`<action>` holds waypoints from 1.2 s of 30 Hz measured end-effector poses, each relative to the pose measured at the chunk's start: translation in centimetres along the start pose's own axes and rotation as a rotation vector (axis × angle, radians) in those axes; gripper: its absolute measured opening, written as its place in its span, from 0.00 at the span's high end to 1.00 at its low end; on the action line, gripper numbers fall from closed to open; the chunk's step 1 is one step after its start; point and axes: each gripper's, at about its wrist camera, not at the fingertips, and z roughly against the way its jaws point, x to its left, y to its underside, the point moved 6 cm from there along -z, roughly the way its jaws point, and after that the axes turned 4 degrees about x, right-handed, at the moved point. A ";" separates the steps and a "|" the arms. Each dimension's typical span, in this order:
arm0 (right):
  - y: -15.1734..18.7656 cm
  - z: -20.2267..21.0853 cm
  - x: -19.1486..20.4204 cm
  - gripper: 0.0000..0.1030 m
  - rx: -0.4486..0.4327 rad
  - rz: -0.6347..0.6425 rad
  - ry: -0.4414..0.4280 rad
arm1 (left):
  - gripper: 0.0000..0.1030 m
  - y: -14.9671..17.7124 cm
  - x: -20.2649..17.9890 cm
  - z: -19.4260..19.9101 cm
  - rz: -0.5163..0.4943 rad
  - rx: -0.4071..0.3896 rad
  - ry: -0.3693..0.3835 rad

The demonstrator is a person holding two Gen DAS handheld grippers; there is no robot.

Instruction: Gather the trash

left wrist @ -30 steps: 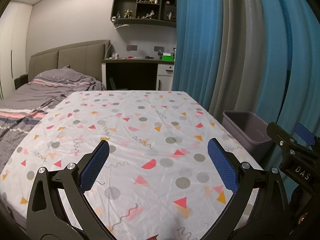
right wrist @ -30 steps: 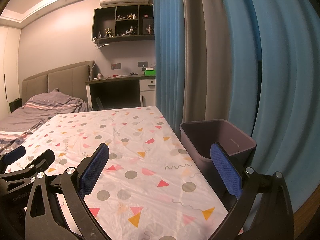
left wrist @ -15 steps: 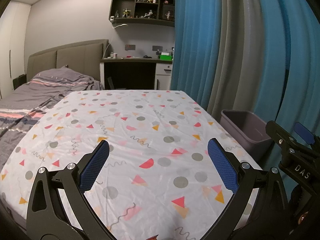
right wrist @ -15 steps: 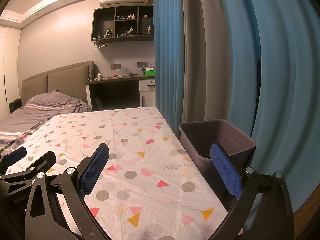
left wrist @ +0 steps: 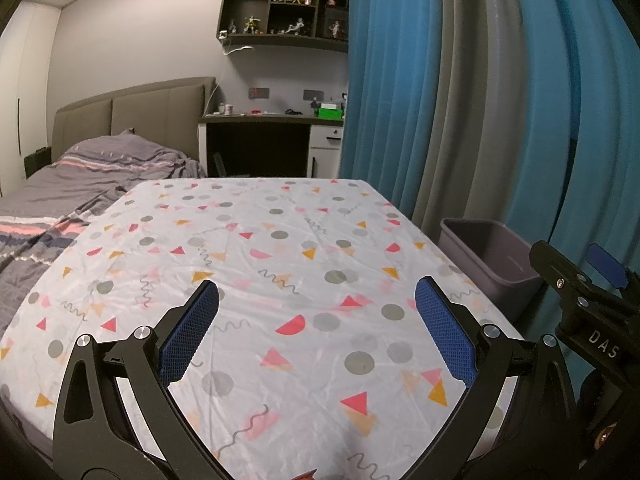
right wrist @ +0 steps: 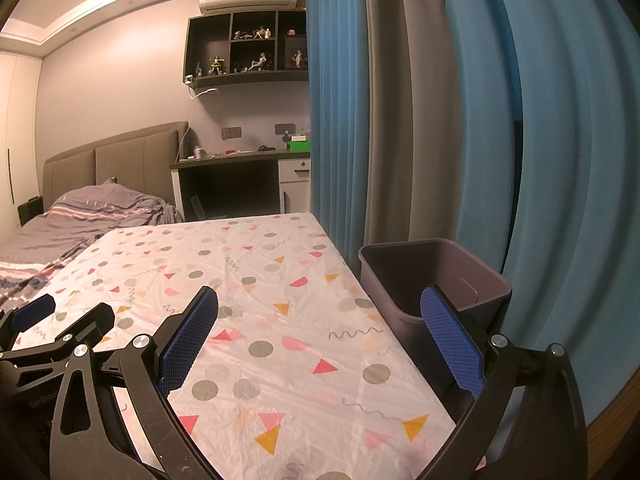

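Trash: none we could see on tablecloth (left wrist: 304, 240) | bin (right wrist: 436, 276) ahead-right of R gripper (right wrist: 320, 344) | L gripper (left wrist: 316, 332) & R both apart, empty | we judged: scan first, approach low.

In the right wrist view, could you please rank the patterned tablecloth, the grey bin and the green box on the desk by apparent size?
1. Patterned tablecloth, largest.
2. Grey bin.
3. Green box, smallest, though it sits far back, so its true size is uncertain.
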 end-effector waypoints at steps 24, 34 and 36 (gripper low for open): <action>0.0 0.0 0.0 0.06 -0.001 -0.001 -0.001 | 0.06 0.0 0.1 0.1 0.002 -0.002 0.002; 0.1 0.0 0.0 0.06 0.000 0.000 0.000 | 0.06 0.1 0.3 0.2 0.007 0.000 -0.002; 0.1 0.0 -0.1 0.06 0.000 -0.002 -0.001 | 0.06 0.1 0.3 0.2 0.007 0.000 -0.001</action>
